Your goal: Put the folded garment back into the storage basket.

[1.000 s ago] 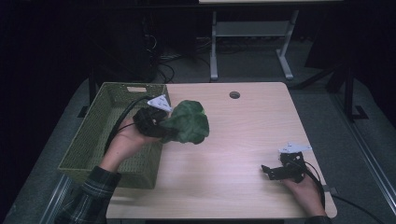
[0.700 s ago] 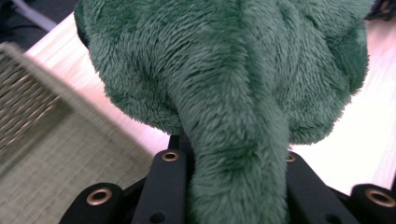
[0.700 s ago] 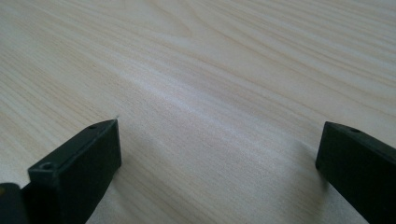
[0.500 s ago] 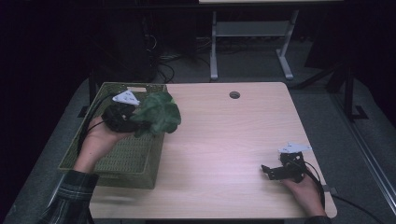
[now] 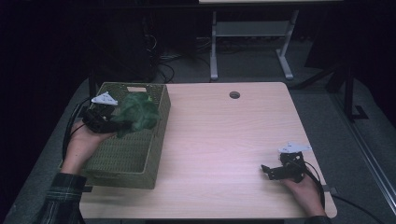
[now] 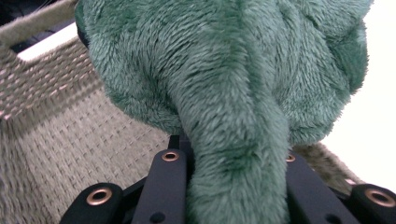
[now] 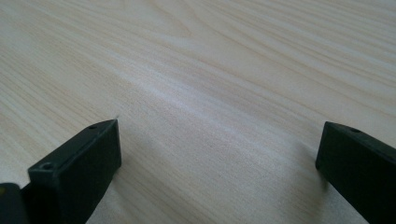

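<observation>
My left gripper (image 5: 113,122) has its fingers clamped on a fold of the green plush toy (image 5: 136,113), which hangs directly over the woven basket (image 5: 140,158), so release means straight down. My right gripper (image 5: 271,171) rests wide, empty, on the worktop (image 5: 219,140), well apart.

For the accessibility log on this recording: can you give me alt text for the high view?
A person's left tool holds a green plush toy above a woven basket at the left of a wooden table. The right tool, open, rests near the table's front right corner.
</observation>
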